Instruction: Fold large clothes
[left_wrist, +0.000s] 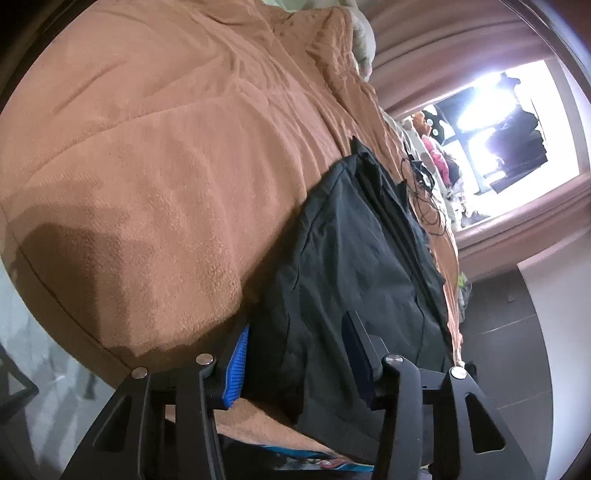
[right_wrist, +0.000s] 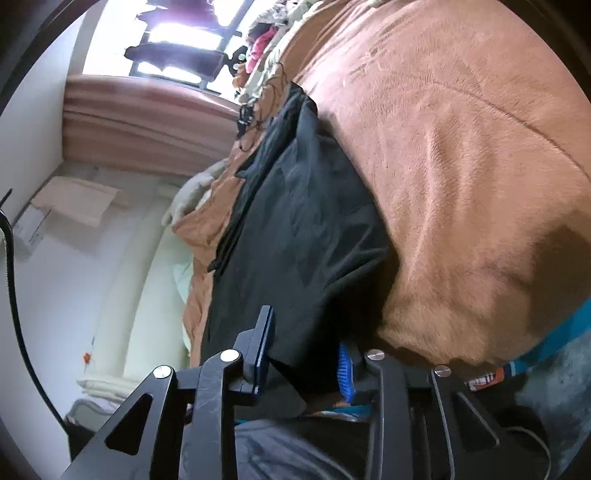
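1. Two claws at near hem of dark garment (left_wrist: 347, 251), which lies flat on orange blanket (left_wrist: 147, 155) over bed.
2. Left claw (left_wrist: 295, 354): half-wide, fabric between pads, grip unclear; cannot tell if clamped.
3. Right claw (right_wrist: 306, 354): narrow, pinching garment edge at 6 o'clock.
4. Step, judged: taking both near corners for first fold.
5. Next calls for firm left pinch, then lifting hem toward 12 o'clock, evenly.

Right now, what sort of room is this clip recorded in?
Most likely a bedroom. A dark garment lies on a bed with an orange blanket, beside a curtain and a bright window with clothes hanging.
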